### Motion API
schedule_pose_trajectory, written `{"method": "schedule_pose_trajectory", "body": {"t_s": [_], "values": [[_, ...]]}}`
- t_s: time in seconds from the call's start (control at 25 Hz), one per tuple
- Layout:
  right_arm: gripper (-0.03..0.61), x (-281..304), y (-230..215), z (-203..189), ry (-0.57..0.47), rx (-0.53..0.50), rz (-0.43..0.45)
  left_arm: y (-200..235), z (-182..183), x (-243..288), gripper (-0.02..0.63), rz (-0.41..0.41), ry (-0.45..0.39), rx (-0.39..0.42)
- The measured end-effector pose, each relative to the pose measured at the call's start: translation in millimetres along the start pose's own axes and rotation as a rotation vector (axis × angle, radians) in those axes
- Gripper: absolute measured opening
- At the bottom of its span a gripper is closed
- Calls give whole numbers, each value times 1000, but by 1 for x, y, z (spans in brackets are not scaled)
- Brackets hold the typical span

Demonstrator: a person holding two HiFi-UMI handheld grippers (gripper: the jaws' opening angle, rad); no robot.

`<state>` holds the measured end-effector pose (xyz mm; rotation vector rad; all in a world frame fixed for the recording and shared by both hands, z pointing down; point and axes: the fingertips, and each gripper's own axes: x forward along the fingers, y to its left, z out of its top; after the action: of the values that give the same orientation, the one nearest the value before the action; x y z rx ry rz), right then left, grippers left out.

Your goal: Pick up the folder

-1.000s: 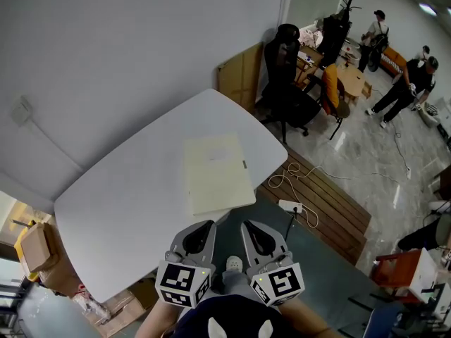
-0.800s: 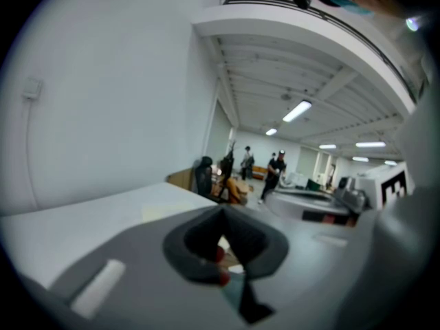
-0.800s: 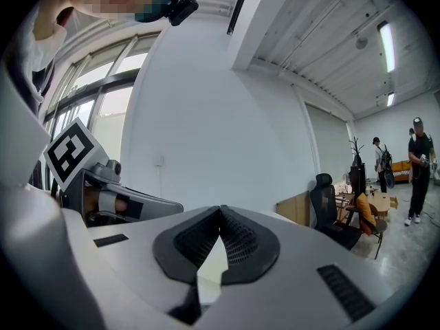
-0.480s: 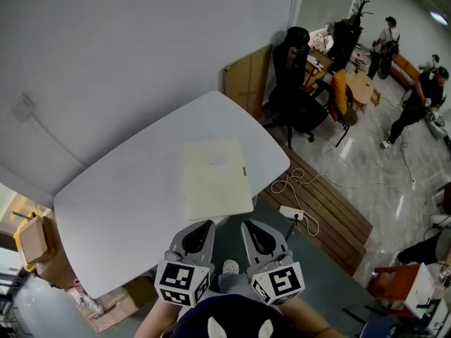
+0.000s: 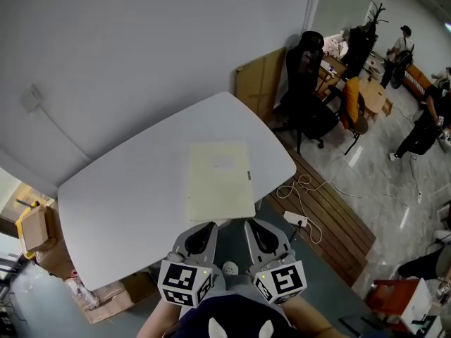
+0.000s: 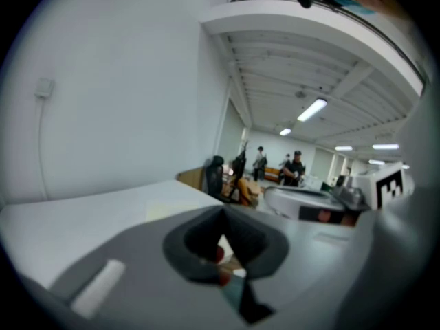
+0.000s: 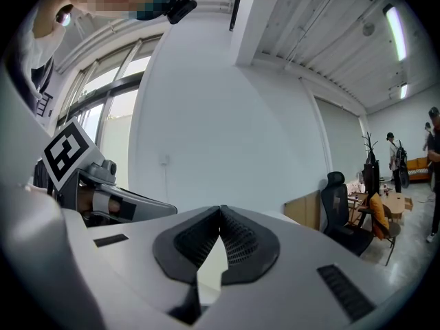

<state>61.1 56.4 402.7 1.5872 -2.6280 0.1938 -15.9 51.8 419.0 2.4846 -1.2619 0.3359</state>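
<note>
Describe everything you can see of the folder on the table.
The folder is a plain, pale cream rectangle that looks like thin card or plastic. It is closed and lies flat on the white table, its long sides running away from the person. A small dark tab sits on its right edge, and a faint lighter patch shows near its far end. Its near edge reaches about to the table's near edge. Only the table touches it.

Head view steeply down over bench (image 5: pixel 127 189), both gripper views low, near-level across same bench, toward black chair (image 5: pixel 304 97).
</note>
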Motion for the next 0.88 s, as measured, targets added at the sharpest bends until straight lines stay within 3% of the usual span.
{"method": "schedule_pose_trajectory", "body": {"t_s": [0.88], "values": [[9, 39, -31, -2, 46, -5, -26, 24, 18, 50, 5, -24, 24, -29]]}}
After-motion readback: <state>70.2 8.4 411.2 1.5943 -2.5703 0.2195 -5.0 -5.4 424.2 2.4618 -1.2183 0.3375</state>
